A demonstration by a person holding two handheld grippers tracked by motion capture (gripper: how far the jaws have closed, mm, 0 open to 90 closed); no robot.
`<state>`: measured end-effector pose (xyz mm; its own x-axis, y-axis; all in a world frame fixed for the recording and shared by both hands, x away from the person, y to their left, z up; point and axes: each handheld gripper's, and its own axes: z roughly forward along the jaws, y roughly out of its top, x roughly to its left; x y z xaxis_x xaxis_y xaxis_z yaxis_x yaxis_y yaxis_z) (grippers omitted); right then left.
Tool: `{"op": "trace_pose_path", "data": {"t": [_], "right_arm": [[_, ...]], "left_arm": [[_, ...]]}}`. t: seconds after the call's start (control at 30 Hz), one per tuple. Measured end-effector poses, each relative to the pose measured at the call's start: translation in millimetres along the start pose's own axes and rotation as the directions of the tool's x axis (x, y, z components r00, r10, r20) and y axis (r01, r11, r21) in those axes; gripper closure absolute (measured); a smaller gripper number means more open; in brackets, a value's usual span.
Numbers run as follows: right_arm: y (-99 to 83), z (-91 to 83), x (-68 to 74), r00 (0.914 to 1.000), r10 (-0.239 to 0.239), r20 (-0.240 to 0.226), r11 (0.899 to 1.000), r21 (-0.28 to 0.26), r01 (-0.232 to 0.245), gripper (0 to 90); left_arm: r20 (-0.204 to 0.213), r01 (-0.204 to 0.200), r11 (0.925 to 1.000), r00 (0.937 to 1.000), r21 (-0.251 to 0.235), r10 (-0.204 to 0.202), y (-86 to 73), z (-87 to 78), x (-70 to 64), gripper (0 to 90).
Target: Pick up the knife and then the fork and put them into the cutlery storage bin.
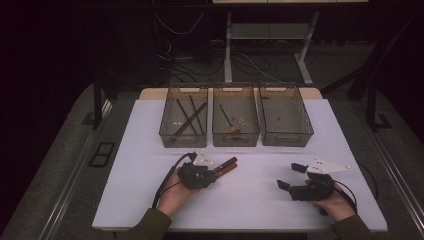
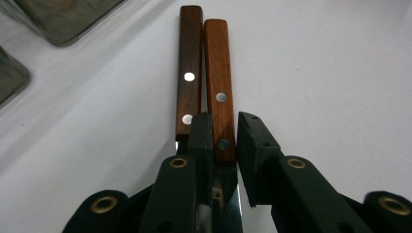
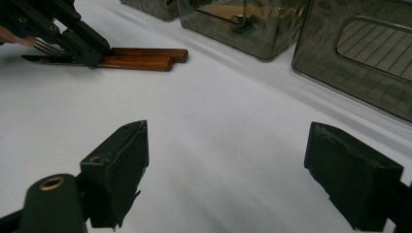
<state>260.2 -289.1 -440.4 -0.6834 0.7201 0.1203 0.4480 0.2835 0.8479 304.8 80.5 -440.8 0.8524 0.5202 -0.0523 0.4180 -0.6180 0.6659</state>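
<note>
White table top is carrying three smoky see-through bins in a row along its far edge: left bin, middle bin, right bin. Two wooden-handled utensils are lying side by side, touching, on the bare surface just in front of the left and middle bins.

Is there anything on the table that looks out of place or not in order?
Mostly tidy. Two wooden-handled utensils lie side by side on the white table, outside the three bins, at the left gripper. In the left bin, the utensils lie crossed rather than lined up.
</note>
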Motion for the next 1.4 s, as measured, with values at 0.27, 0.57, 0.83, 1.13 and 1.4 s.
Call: {"op": "trace_pose_path", "data": {"t": [0.27,0.57,0.83,1.13,1.4], "right_arm": [[0.0,0.3,0.1,1.0000,0.000,-0.002,1.000,0.001,0.000,16.4],[0.3,1.4,0.2,0.9999,0.002,-0.013,1.000,0.008,-0.002,16.4],[0.2,2.3,1.7,0.9994,-0.003,-0.036,1.000,0.012,0.003,16.4],[3.8,0.2,0.6,0.9975,-0.003,-0.071,0.999,0.046,0.006,16.4],[9.4,-2.7,4.9,0.9875,-0.059,-0.146,0.996,0.064,0.069,16.3]], "left_arm": [[-0.006,-0.026,0.9997,0.9996,-0.002,0.026,-2.4,3.4,-3.9,74.0],[-0.024,-0.039,0.9992,0.9989,-0.010,0.039,-4.7,3.9,-6.6,77.0],[-0.025,-0.033,0.9994,0.9992,-0.006,0.033,-3.4,3.5,-7.0,77.4],[0.024,-0.056,0.9984,0.9982,0.008,0.056,3.3,1.1,-12.2,77.5],[0.156,-0.130,0.9914,0.9792,-0.004,0.129,12.9,-8.8,-21.4,77.4]]}}
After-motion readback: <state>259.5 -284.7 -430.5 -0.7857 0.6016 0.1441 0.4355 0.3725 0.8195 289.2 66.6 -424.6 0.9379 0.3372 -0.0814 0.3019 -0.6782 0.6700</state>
